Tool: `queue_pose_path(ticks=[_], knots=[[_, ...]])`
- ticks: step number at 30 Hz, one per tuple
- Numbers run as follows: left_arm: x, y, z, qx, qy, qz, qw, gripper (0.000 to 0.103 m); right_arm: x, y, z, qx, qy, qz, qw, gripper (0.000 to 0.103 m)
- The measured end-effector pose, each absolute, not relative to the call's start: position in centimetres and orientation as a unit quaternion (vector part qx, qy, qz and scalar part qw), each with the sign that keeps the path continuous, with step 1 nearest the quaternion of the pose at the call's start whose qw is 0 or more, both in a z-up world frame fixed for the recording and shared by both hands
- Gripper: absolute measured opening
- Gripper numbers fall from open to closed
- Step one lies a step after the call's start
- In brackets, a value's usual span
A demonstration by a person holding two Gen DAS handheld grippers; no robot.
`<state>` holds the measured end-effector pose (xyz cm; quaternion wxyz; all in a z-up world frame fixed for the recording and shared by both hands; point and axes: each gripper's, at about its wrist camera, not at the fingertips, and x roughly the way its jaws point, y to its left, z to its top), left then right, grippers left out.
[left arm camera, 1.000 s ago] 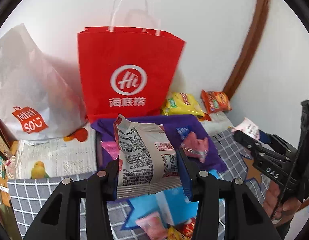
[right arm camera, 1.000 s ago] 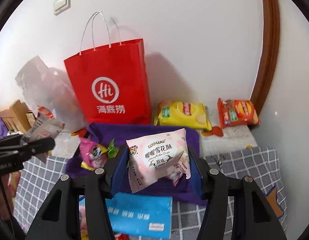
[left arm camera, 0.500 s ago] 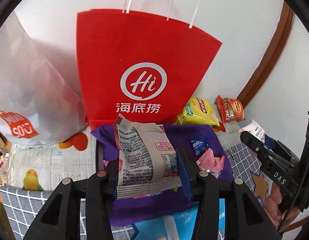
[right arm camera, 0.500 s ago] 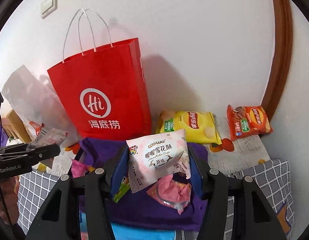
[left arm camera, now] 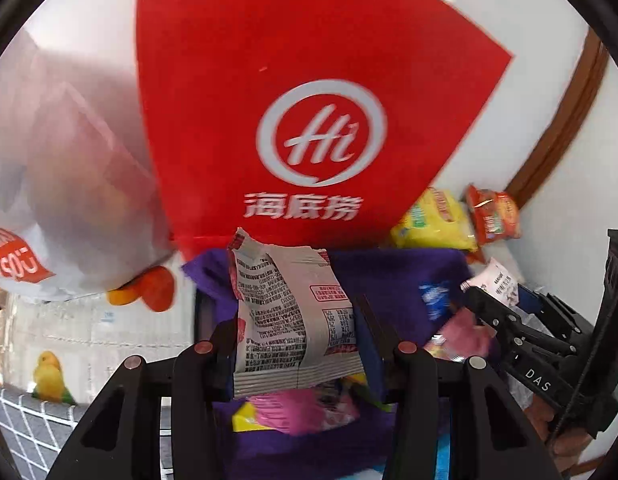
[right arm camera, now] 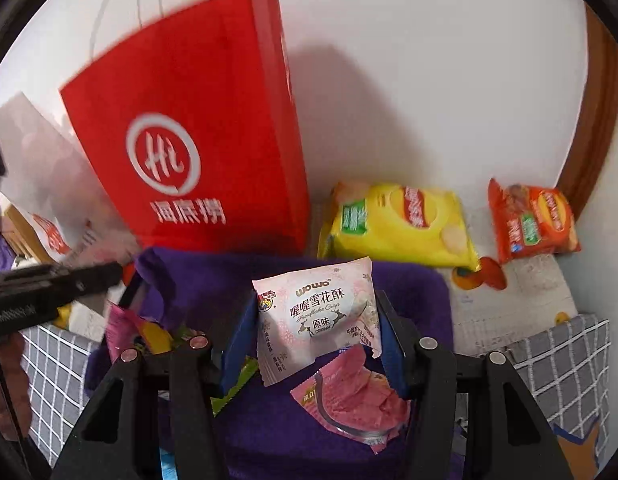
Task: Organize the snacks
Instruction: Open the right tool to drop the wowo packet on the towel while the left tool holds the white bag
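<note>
Our left gripper (left arm camera: 295, 344) is clamped on a grey packet (left arm camera: 293, 316), printed side with small text facing the camera, its top edge torn and tilted a little to the left. The packet stands upright between the fingers, held above a purple cloth (left arm camera: 393, 276). Straight ahead of the left gripper, close up, rises a red bag (left arm camera: 293, 92) with a white "Hi" logo. To the left of it sits a white plastic bag (left arm camera: 61, 184). Beneath the packet, on the cloth, lies a pink wrapper (left arm camera: 301, 412) beside something yellow. Ahead and to the right lie a yellow chip bag (left arm camera: 433, 220) and, just beside it, an orange chip bag (left arm camera: 495, 214), both against the wall.

Our right gripper (right arm camera: 315, 334) is clamped on a pink snack (right arm camera: 317, 312) marked "WOWO", its front facing the camera, held upright over the same purple cloth (right arm camera: 409, 292). Just below and slightly right of it a crumpled pink wrapper (right arm camera: 357, 396) lies on the cloth. Ahead and left stands the red bag (right arm camera: 197, 128); ahead and right lie the yellow chip bag (right arm camera: 397, 220) and the orange chip bag (right arm camera: 533, 220), a little apart. From the right wrist view we see the left gripper (right arm camera: 105, 274) at the far left; from the left wrist view the right gripper (left arm camera: 475, 298) shows at the far right, with the snack's edge peeking above it. A grey checked sheet (right arm camera: 565, 352) lies to the lower right of the right gripper.
</note>
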<state>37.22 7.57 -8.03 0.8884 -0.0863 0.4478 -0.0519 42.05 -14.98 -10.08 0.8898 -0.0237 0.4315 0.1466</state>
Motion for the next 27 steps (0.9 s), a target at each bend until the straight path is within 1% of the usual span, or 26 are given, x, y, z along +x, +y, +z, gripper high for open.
queue_pose_path(ticks=[5, 16, 27], knots=[[38.1, 8.3, -9.1, -0.128, 0.467, -0.081, 0.871, 0.045, 42.3, -14.4, -11.7, -0.033, 0.448, 0.158, 0.879, 0.057], [38.4, 8.1, -9.8, -0.130, 0.473, -0.086, 0.867, 0.045, 42.2, -13.0, -13.0, -0.067, 0.461, 0.164, 0.870, 0.059], [39.2, 7.4, -11.1, -0.123, 0.494, -0.081, 0.857, 0.045, 42.5, -13.6, -13.5, -0.081, 0.473, 0.151, 0.864, 0.061]])
